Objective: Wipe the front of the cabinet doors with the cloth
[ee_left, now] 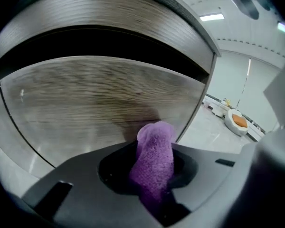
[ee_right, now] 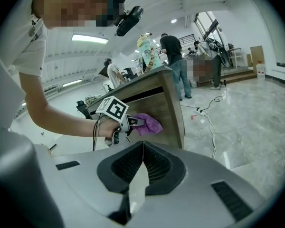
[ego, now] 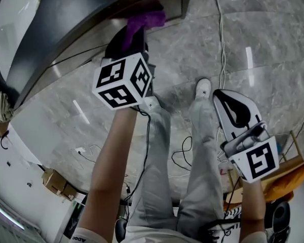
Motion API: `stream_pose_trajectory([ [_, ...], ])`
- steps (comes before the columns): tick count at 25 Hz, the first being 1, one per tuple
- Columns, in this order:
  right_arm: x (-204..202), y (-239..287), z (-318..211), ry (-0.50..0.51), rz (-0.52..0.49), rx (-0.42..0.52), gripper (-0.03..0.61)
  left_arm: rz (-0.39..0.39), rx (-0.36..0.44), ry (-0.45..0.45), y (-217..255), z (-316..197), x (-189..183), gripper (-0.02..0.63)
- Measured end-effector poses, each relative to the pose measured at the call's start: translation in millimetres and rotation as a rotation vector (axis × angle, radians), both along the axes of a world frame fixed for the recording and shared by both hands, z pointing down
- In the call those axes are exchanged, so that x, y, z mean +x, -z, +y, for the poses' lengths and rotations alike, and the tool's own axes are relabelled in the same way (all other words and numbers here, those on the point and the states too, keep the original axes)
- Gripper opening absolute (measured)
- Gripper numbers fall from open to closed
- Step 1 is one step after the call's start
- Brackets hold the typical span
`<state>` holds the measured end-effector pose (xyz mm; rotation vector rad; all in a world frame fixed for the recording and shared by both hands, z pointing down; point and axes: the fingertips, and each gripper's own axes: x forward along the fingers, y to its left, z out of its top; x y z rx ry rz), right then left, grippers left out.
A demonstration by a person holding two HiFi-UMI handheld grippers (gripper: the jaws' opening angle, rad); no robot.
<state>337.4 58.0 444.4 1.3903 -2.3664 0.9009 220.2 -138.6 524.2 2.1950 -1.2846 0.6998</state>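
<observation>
- Head view: at 12 o'clock the left gripper (ego: 133, 34) is clamped on the purple cloth (ego: 151, 19). The cloth is pressed against the cabinet door (ego: 86, 42), close to the corner of the cabinet (ego: 66, 14) at 1 o'clock. The right gripper (ego: 232, 108) hangs at 4 o'clock beside the person's legs (ego: 202, 156), well apart from the cabinet. Marble floor (ego: 273, 44) lies open toward 2 o'clock.
- Left gripper view: the jaws pinch the cloth, which sticks out toward 12 o'clock and touches the shut wood-grain door. The door's vertical edge runs at 2 o'clock, with bare floor beyond it. A dark gap sits under the top at 11 o'clock.
- Right gripper view: this gripper's jaws meet with nothing between them. Only this view shows the cabinet's whole front, with the cloth high up near its right edge. People (ee_right: 173, 61) stand behind at 12 o'clock, and a cable (ee_right: 212, 127) lies on the floor at 3 o'clock.
</observation>
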Motion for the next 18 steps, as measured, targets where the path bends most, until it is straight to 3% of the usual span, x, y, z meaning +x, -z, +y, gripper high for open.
stream_pose_trajectory([
  [4,-42,5,-8,0.026,0.017,0.033,0.026,-0.008,-0.023,0.026,-7,-3,-50,0.092],
  [10,-101,7,-14,-0.017,-0.014,0.029,0.026,-0.075,-0.034,0.028,-13,-8,-124,0.092],
  [15,-140,3,-11,-0.004,-0.016,0.025,0.026,-0.133,-0.031,-0.012,-15,-11,-169,0.092],
  [18,-152,3,-10,0.0,-0.018,0.019,0.026,-0.16,-0.027,0.016,-15,-13,-194,0.092],
])
